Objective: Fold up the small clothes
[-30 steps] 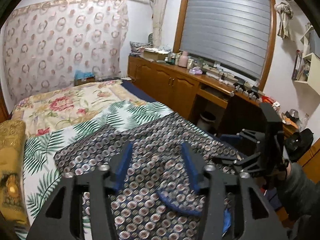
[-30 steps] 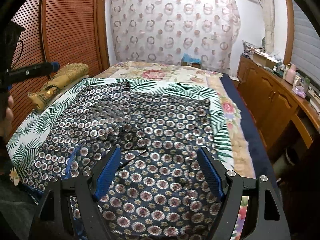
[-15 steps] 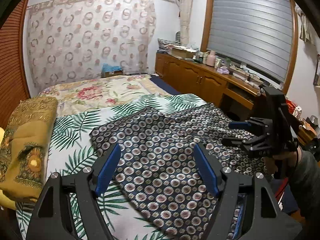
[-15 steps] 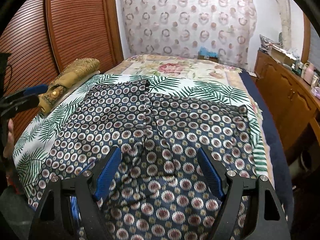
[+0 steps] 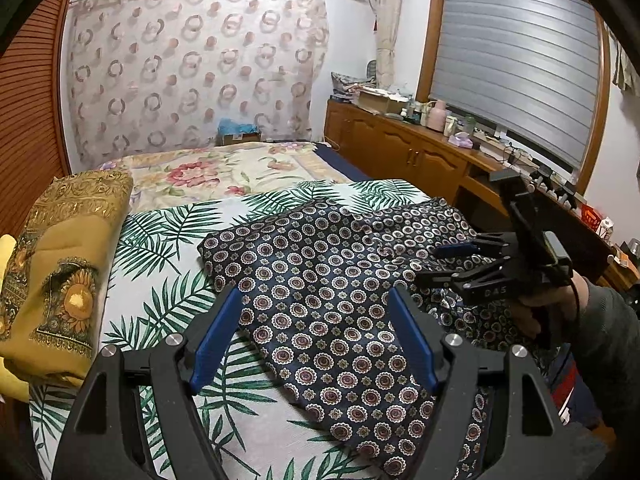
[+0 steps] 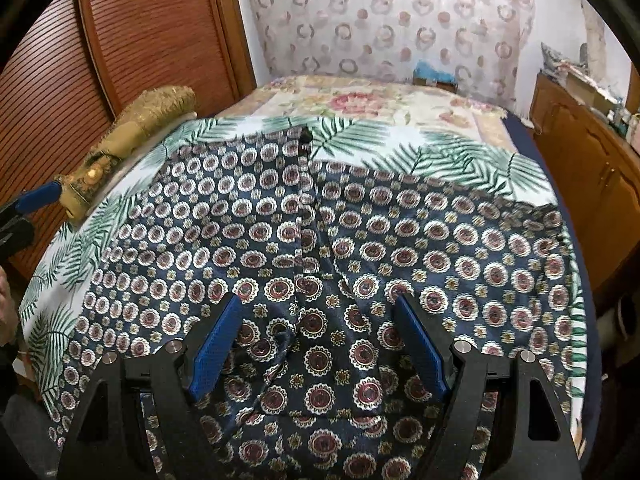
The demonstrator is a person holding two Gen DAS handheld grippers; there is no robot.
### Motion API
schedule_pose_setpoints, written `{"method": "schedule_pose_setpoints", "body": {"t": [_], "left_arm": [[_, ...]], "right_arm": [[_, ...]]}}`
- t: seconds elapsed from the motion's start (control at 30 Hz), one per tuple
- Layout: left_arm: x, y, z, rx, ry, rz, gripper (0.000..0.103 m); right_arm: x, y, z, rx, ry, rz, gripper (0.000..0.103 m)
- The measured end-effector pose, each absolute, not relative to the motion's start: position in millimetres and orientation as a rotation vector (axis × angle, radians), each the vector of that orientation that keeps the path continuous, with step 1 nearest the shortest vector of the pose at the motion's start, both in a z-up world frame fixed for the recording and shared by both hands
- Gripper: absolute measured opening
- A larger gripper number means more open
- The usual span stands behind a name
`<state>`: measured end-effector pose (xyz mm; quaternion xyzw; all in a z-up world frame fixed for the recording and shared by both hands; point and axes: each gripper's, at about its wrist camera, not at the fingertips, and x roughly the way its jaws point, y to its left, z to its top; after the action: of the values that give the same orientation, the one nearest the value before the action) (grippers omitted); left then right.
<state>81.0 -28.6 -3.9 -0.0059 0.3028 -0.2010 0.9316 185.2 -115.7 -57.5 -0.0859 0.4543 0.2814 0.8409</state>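
A dark blue garment (image 5: 320, 280) printed with small round medallions lies spread flat on the bed, with a seam running down its middle (image 6: 300, 216). My left gripper (image 5: 315, 294) hovers open above the garment's left edge, nothing between its blue pads. My right gripper (image 6: 318, 302) is open too, low over the near middle of the cloth where it puckers into a small fold. The left wrist view shows the right gripper (image 5: 432, 265) from the side, held by a hand in a grey sleeve. One left finger (image 6: 40, 197) shows at the right wrist view's left edge.
The garment rests on a palm-leaf sheet (image 5: 160, 264) over a floral bedspread (image 5: 208, 172). A folded mustard blanket (image 5: 60, 272) lies along the bed's left side by a slatted wooden door (image 6: 140, 40). A cluttered wooden cabinet (image 5: 420, 156) runs along the right wall.
The left gripper's jaws widened and it swung from over the garment's middle toward its left edge. The right gripper moved lower and closer over the cloth.
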Motion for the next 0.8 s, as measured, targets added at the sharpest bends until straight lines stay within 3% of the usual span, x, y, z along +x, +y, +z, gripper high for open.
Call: {"method": "schedule_pose_setpoints", "body": {"t": [0.23,0.4,0.47,0.53,0.8], "left_arm": [[79,-30,-7,-0.010,0.629,-0.414,0.076],[79,-33,-7,-0.003,0.631,-0.412,0.076],[78,-33,-7,-0.004,0.630,-0.412,0.076],[78,-33,-8,-0.004,0.630,-0.412,0.076],[77,-36,-10,-0.003,0.636,-0.417,0.076]], "right_arm": [[187,-100,-68,-0.203,0.974,0.647,0.066],[183,-95,-71,-0.217,0.963,0.670,0.039],[180,-94,-71,-0.223,0.956,0.684,0.020],[173,-93,-70,-0.227,0.936,0.695,0.009],[145,-119,-45,-0.183,0.818,0.685,0.004]]}}
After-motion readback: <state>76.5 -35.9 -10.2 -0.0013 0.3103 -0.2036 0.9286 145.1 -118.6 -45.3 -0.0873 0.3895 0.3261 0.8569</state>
